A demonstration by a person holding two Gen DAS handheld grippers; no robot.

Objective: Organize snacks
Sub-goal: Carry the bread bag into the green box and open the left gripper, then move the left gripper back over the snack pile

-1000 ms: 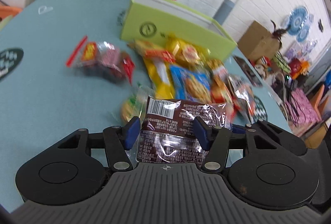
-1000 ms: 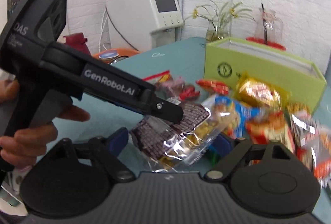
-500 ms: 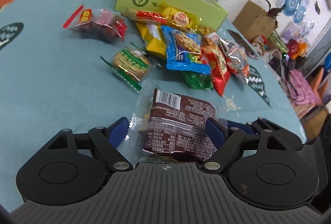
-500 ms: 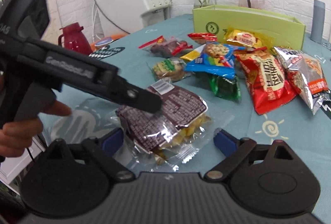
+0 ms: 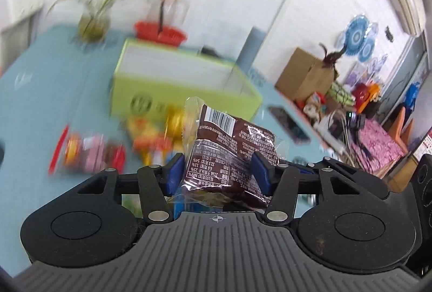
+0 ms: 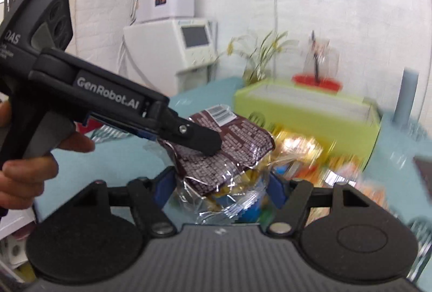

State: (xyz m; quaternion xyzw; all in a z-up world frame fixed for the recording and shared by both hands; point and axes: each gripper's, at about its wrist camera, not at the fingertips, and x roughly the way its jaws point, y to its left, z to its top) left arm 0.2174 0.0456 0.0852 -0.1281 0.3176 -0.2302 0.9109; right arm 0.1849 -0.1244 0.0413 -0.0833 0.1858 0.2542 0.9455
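A brown snack packet (image 5: pixel 232 138) with a barcode and clear wrapper ends hangs in the air above the table. My left gripper (image 5: pixel 216 174) is closing, and its blue pads press the packet's sides. In the right wrist view the same packet (image 6: pixel 243 141) shows, with a left gripper finger (image 6: pixel 199 141) lying across it. My right gripper (image 6: pixel 220 186) is closing too, its pads against the crumpled clear end of the wrapper. Beyond stands the open lime-green box (image 5: pixel 183 92), also in the right wrist view (image 6: pixel 305 114). A blurred pile of snack bags (image 5: pixel 151 141) lies in front of it.
The light blue table (image 5: pixel 54 92) carries a red snack bag (image 5: pixel 89 154) at the left, a plant vase (image 5: pixel 93 24) and a jug on a red tray (image 5: pixel 160 31) behind the box. A hand (image 6: pixel 24 170) holds the left gripper's handle. Clutter fills the room's right side.
Half a second ago the brown packet lay on the table between both grippers' wide jaws. Both pairs of jaws have since closed on it and lifted it, and both views have tilted upward.
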